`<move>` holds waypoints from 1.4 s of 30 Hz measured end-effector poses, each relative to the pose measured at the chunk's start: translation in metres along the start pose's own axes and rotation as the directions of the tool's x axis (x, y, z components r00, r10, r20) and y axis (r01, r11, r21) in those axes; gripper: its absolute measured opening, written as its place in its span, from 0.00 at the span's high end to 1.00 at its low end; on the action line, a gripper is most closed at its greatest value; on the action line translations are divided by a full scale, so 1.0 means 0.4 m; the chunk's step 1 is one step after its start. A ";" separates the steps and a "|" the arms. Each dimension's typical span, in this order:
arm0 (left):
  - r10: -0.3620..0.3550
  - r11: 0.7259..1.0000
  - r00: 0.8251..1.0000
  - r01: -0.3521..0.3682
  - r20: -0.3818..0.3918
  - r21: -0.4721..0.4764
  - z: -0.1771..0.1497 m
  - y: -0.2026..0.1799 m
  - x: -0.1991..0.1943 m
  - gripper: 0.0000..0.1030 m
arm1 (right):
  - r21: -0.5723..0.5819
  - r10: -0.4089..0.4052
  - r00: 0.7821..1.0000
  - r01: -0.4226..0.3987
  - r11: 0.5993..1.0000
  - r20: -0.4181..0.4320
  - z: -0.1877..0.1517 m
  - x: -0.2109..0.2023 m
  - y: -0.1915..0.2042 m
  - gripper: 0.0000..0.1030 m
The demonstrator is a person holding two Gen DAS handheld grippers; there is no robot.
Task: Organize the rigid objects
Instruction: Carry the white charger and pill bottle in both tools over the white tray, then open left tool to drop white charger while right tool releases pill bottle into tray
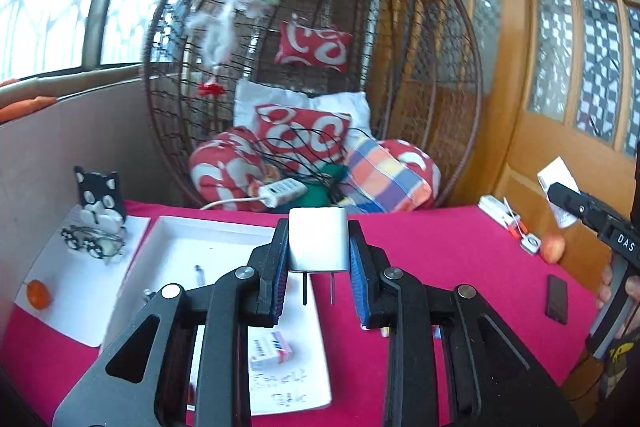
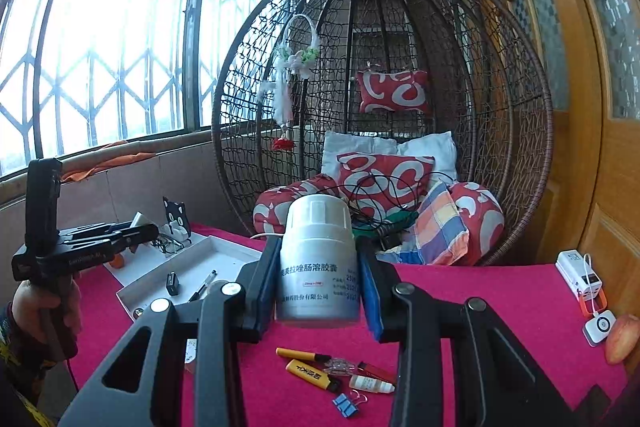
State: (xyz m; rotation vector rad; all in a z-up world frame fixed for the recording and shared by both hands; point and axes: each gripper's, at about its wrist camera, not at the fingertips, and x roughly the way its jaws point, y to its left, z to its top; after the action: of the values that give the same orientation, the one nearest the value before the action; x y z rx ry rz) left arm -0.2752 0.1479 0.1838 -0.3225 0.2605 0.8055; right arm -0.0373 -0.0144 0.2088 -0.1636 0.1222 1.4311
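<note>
Your left gripper (image 1: 319, 259) clamps the white plug adapter (image 1: 318, 239) above the white tray (image 1: 224, 231); your right gripper (image 2: 318, 283) grips the pill bottle (image 2: 318, 263), which could slip if tilted

We see open red tabletop (image 2: 500, 307) to the right of centre, wide enough for a claw to pass. Near the front edge a cluster bars the way: yellow lighter (image 2: 312, 375), dropper bottle (image 2: 370, 384) and blue binder clip (image 2: 346, 405). At the right rim a power bank (image 2: 578, 273) and an apple (image 2: 622, 339) crowd the corner. On the left the white tray (image 1: 168, 227) has a bare far half; a pen (image 2: 204, 285) and a small black item (image 2: 173, 283) lie in it. Behind everything the wicker hanging chair (image 2: 520, 147) closes off the back.
</note>
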 end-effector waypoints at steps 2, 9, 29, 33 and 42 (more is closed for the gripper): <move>0.011 1.000 1.000 -0.011 0.008 -0.016 0.000 0.023 -0.011 0.75 | -0.007 0.008 1.000 -0.008 1.000 -0.005 0.009 0.014 0.013 0.65; 0.058 0.996 0.998 -0.055 0.032 -0.064 -0.003 0.108 -0.042 0.75 | -0.044 0.024 0.999 -0.025 0.999 -0.025 0.037 0.068 0.061 0.65; 0.147 0.974 0.989 -0.144 0.002 -0.176 -0.004 0.318 -0.025 0.75 | -0.052 0.151 0.973 -0.162 0.985 -0.174 0.035 0.268 0.205 0.65; 0.132 0.973 0.989 -0.142 -0.068 -0.181 0.019 0.360 0.056 0.75 | -0.058 0.203 0.955 -0.220 0.974 -0.218 0.028 0.335 0.276 0.65; 0.117 0.974 0.963 -0.159 -0.244 -0.162 0.006 0.422 0.263 0.75 | -0.012 0.267 0.884 -0.294 0.956 -0.385 -0.083 0.490 0.394 0.65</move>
State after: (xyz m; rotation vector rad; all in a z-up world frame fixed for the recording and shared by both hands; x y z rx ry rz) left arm -0.3298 0.3278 0.1185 -0.5761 0.4355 0.9328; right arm -0.1663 0.1909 0.1342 -0.5001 0.4300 1.6811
